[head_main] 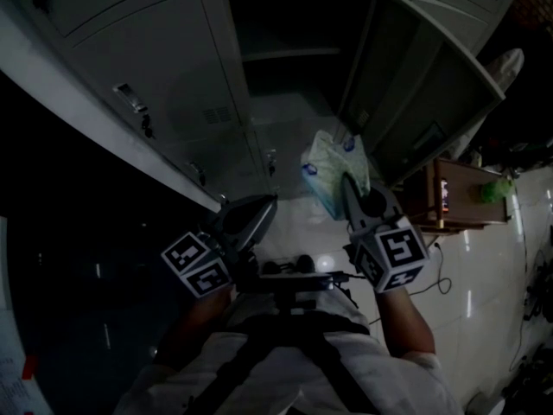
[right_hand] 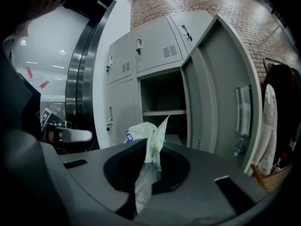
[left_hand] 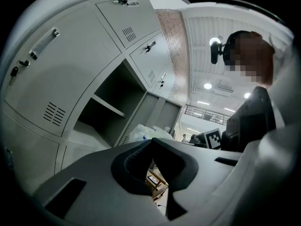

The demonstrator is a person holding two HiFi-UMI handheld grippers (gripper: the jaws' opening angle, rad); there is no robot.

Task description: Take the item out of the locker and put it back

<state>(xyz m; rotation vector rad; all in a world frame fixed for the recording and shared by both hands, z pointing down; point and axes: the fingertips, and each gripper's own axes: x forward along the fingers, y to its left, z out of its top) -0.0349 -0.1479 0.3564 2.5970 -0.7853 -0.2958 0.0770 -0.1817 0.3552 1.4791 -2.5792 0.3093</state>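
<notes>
Pinching pale green crinkled plastic packet point(right_hand: 142, 130) with right tool point(right_hand: 151, 147), jaws clamped on it, before open grey metal locker point(head_main: 173, 67); left tool point(left_hand: 153, 142) jaws together, empty.

- Brick wall point(right_hand: 211, 4) above a bank of grey metal lockers point(right_hand: 150, 46).
- Glossy pale floor tiles point(head_main: 492, 275), catching reflections.
- Small wooden desk point(head_main: 467, 188) near the lockers.
- Round ceiling lights point(left_hand: 207, 85), lit.
- Pale garment point(right_hand: 269, 126) hanging at the right.
</notes>
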